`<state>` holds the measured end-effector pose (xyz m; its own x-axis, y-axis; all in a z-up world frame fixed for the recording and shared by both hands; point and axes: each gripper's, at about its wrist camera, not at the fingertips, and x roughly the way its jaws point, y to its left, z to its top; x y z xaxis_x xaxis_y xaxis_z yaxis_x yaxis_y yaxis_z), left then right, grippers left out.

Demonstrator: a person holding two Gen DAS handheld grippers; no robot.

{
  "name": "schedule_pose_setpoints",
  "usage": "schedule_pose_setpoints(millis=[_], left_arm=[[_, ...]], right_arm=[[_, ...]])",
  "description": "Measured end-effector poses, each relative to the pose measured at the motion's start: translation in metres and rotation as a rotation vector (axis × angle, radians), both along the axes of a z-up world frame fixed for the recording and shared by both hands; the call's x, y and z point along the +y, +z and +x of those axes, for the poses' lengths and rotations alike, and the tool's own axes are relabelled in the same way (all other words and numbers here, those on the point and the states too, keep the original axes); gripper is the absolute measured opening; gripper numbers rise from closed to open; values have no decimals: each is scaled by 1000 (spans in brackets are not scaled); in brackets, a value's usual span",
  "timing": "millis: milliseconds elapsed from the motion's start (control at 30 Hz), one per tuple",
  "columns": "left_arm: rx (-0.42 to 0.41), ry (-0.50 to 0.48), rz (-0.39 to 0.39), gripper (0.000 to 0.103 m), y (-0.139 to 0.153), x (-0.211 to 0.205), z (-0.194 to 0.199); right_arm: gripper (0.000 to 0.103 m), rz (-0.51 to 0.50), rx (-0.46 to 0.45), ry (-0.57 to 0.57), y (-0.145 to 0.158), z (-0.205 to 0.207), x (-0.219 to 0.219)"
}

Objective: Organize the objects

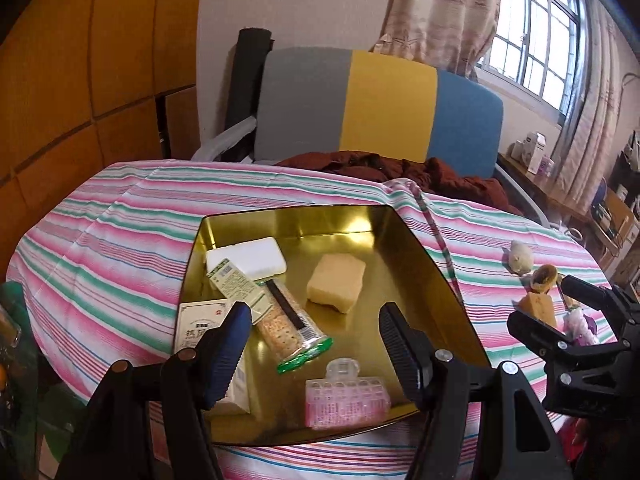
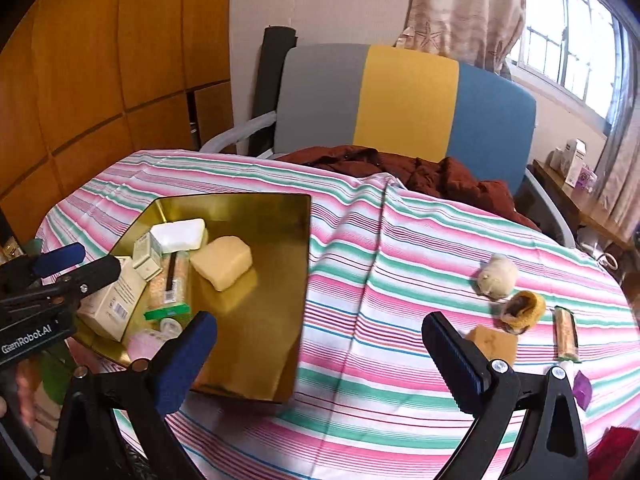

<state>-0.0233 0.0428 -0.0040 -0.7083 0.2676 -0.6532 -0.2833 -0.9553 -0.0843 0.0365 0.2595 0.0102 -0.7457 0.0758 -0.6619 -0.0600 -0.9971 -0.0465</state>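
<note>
One gold tray (image 1: 304,220); six items inside; five outside.

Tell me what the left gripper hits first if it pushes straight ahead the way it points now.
Probably the cracker packet lying in the gold tray. The left gripper is open and empty, aimed down into the tray; depth is unclear, so the yellowish sponge beyond is possible instead.

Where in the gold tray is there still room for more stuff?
The gold tray is bare along its right side, beyond the yellow sponge. Its left side is crowded: white soap, cracker pack, boxes, pink clip. The striped cloth beside the tray is bare too.
</note>
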Motion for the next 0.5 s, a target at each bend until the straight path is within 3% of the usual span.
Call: schedule_pose_setpoints(millis=[267, 500], left_arm=[[3, -39, -20, 67, -1, 12, 2], [12, -84, -25, 67, 0, 24, 5]], right_arm=[[103, 13, -13, -111, -2, 8, 44], [103, -6, -12, -288, 5, 27, 114]])
